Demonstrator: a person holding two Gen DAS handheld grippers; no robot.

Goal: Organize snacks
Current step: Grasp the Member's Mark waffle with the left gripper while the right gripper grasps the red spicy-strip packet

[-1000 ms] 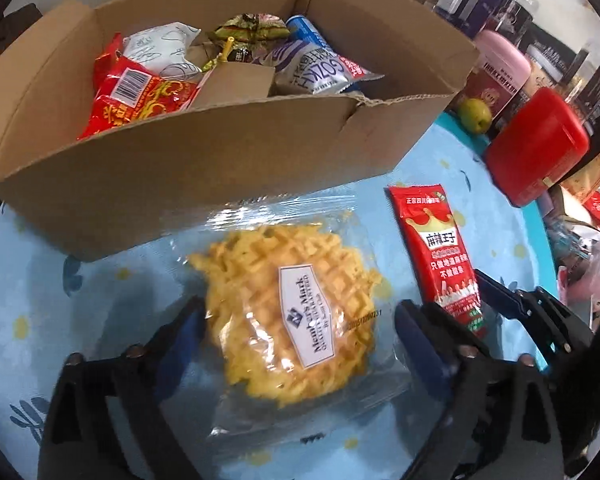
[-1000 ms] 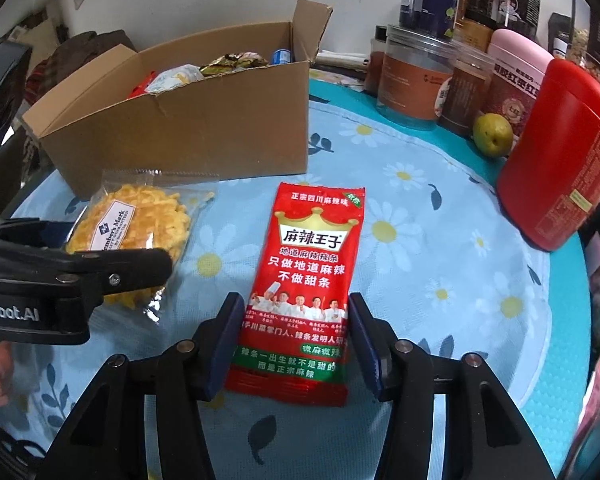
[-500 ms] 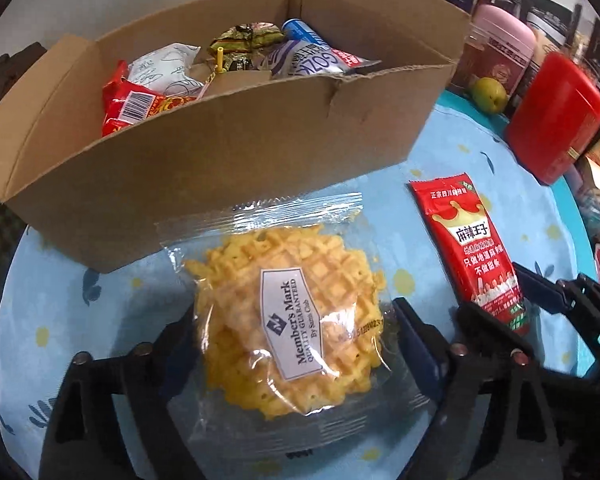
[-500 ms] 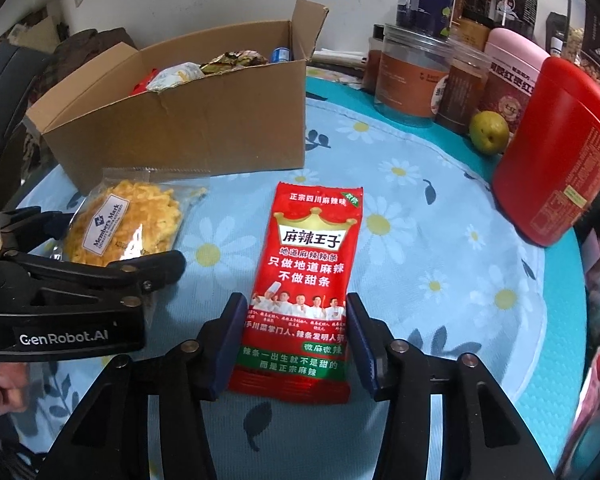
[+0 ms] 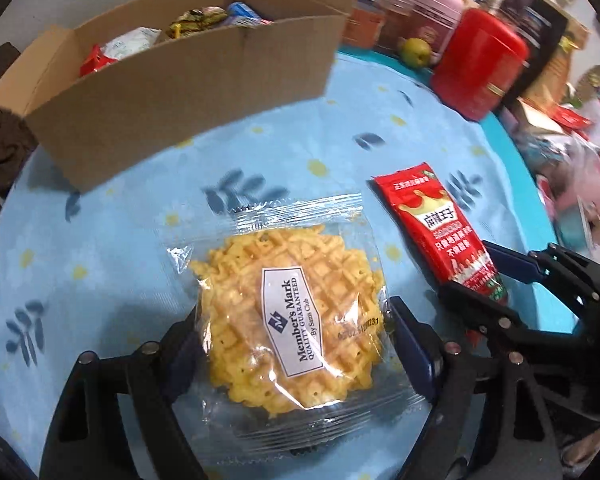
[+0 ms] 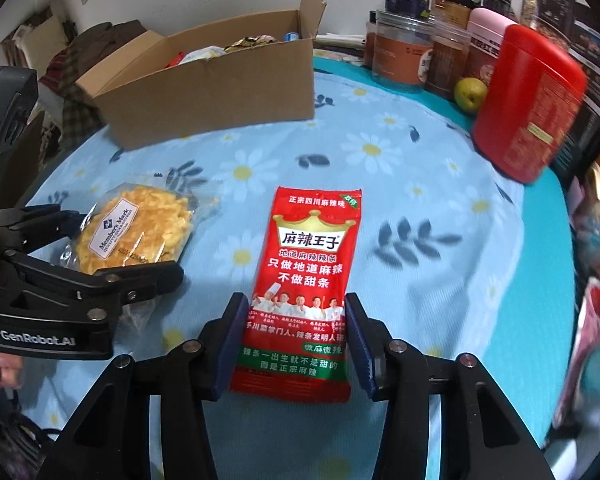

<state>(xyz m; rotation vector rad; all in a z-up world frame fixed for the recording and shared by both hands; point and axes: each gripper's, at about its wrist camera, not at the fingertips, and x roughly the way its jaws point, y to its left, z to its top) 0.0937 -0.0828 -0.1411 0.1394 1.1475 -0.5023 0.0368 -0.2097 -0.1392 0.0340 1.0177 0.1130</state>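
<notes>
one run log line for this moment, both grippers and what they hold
left gripper: shut on waffle pack | right gripper: shut on red snack packet | cardboard box: behind, part filled

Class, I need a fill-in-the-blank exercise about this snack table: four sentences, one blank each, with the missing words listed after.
1. The waffle pack sits between the left tongs, sealed in a ____ wrapper.
2. The right tongs flank a spicy strip packet whose colour is ____.
3. Several snacks already lie inside the open ____ box.
4. The tablecloth is light blue with a pattern of ____.

Missing words: clear; red; cardboard; daisies
</notes>
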